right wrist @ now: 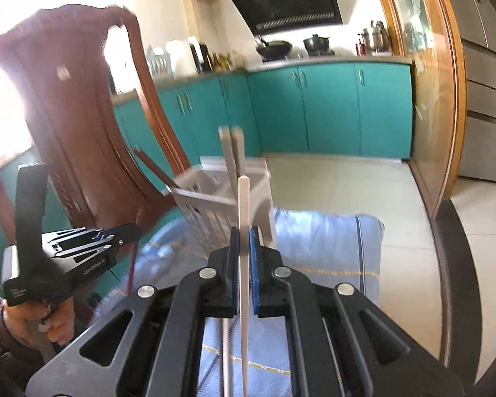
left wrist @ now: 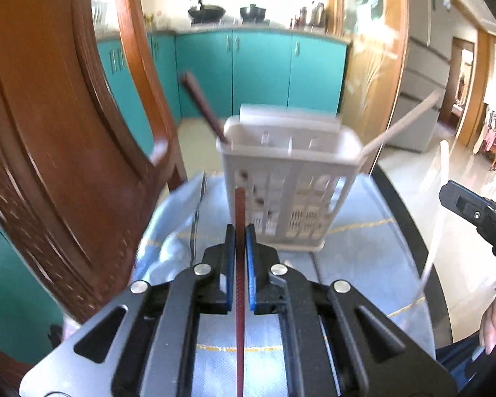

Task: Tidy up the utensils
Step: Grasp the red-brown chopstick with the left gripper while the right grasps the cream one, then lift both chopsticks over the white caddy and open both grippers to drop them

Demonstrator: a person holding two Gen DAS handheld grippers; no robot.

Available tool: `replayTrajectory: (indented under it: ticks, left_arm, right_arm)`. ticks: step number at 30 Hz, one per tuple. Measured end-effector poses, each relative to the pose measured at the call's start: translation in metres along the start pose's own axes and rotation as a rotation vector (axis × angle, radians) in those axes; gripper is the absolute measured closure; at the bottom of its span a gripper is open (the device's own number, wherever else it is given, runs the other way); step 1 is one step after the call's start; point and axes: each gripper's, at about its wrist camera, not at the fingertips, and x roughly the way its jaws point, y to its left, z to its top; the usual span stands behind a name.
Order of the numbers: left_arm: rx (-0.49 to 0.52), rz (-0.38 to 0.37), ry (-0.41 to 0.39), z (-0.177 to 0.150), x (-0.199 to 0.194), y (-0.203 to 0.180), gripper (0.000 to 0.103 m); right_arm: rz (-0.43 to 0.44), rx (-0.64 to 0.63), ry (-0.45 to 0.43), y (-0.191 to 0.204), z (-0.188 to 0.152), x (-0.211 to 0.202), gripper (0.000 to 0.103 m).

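Observation:
A white slotted utensil basket (left wrist: 287, 185) stands on a light blue cloth (left wrist: 360, 241); it also shows in the right wrist view (right wrist: 215, 205). A brown chopstick (left wrist: 203, 106) leans out of its left compartment and a white chopstick (left wrist: 403, 119) out of its right side. My left gripper (left wrist: 240, 231) is shut on a reddish-brown chopstick (left wrist: 240, 211), its tip in front of the basket's wall. My right gripper (right wrist: 244, 235) is shut on a white chopstick (right wrist: 244, 198), just in front of the basket. The left gripper (right wrist: 129, 231) shows at the left of the right wrist view.
A brown wooden chair (left wrist: 66, 132) stands close on the left, beside the basket. The cloth lies on a dark-rimmed glass table (left wrist: 410, 218). Teal kitchen cabinets (right wrist: 330, 109) and a stove with pans are behind. A thin white chopstick (right wrist: 227, 347) lies on the cloth below my right gripper.

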Motion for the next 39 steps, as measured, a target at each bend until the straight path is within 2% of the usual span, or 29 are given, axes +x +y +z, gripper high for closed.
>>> replayTrajectory:
  ticks: [5, 9, 13, 16, 19, 21, 23, 26, 33, 36, 39]
  left_arm:
    - [-0.013, -0.035, -0.065, 0.026, -0.033, 0.007, 0.096]
    - [-0.033, -0.069, -0.164, 0.057, -0.07, 0.02, 0.096]
    - [-0.074, -0.145, -0.274, 0.099, -0.1, 0.035, 0.096]
    - [-0.148, -0.181, -0.341, 0.125, -0.105, 0.048, 0.096]
    - [-0.216, -0.182, -0.381, 0.137, -0.098, 0.057, 0.096]
    - [-0.251, -0.154, -0.372, 0.14, -0.083, 0.06, 0.096]
    - [-0.275, -0.155, -0.353, 0.142, -0.069, 0.066, 0.096]
    - [-0.297, -0.182, -0.343, 0.146, -0.061, 0.071, 0.096]
    - [-0.366, -0.182, -0.423, 0.141, -0.074, 0.086, 0.096]
    - [-0.399, -0.148, -0.446, 0.139, -0.07, 0.088, 0.096]
    - [-0.37, -0.056, -0.448, 0.137, -0.054, 0.078, 0.096]
  right_arm:
    - [0.031, 0.019, -0.074, -0.001, 0.023, -0.026, 0.096]
    - [0.087, 0.065, -0.138, -0.003, 0.064, -0.04, 0.096]
    - [0.139, 0.107, -0.191, 0.0, 0.1, -0.043, 0.096]
    - [0.119, 0.126, -0.259, 0.004, 0.124, -0.044, 0.096]
    - [0.042, 0.139, -0.334, 0.006, 0.138, -0.039, 0.096]
    - [-0.017, 0.145, -0.376, 0.005, 0.14, -0.033, 0.096]
    - [-0.029, 0.153, -0.391, -0.002, 0.14, -0.022, 0.096]
    - [-0.06, 0.15, -0.374, -0.007, 0.135, -0.005, 0.096]
    - [-0.109, 0.115, -0.254, -0.016, 0.112, 0.043, 0.096]
    - [-0.109, 0.08, -0.228, -0.01, 0.104, 0.052, 0.096]
    - [-0.098, 0.045, -0.224, -0.005, 0.097, 0.054, 0.096]
